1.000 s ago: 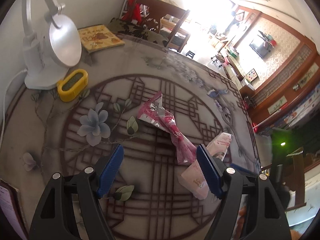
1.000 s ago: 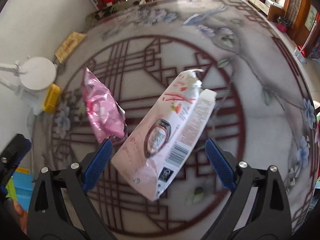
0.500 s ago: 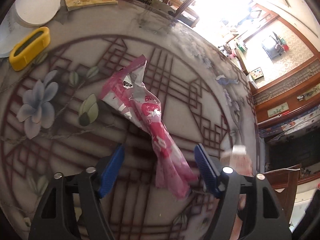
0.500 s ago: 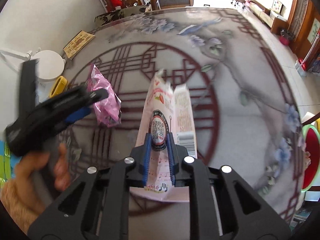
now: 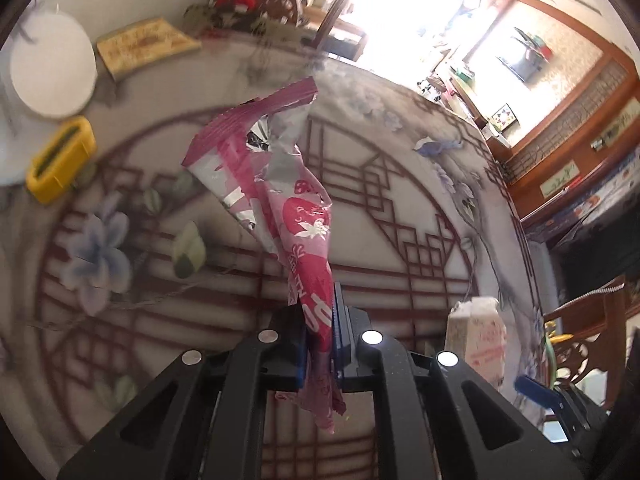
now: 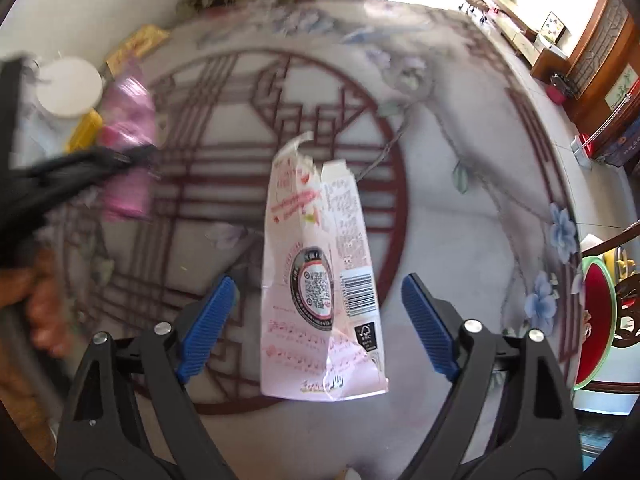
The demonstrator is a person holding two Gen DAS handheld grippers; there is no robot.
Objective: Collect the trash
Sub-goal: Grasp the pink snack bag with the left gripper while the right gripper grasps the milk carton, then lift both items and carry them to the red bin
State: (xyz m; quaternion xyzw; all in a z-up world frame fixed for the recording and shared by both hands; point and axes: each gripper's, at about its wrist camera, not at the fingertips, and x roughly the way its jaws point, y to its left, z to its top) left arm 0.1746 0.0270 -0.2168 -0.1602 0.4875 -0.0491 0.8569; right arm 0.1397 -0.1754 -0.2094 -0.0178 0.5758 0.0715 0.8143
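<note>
Two pieces of trash show. Left wrist view: the left gripper (image 5: 320, 344) has its jaws clamped on the lower end of the pink wrapper (image 5: 276, 196), which rises toward frame centre above the bench (image 5: 400, 240). Right wrist view: the right gripper (image 6: 316, 320) has jaws apart and opening, the pale carton (image 6: 320, 280) between them untouched, probably lying on the bench. The thin wrapper could slide from so narrow a pinch; the released carton may get left behind.
</note>
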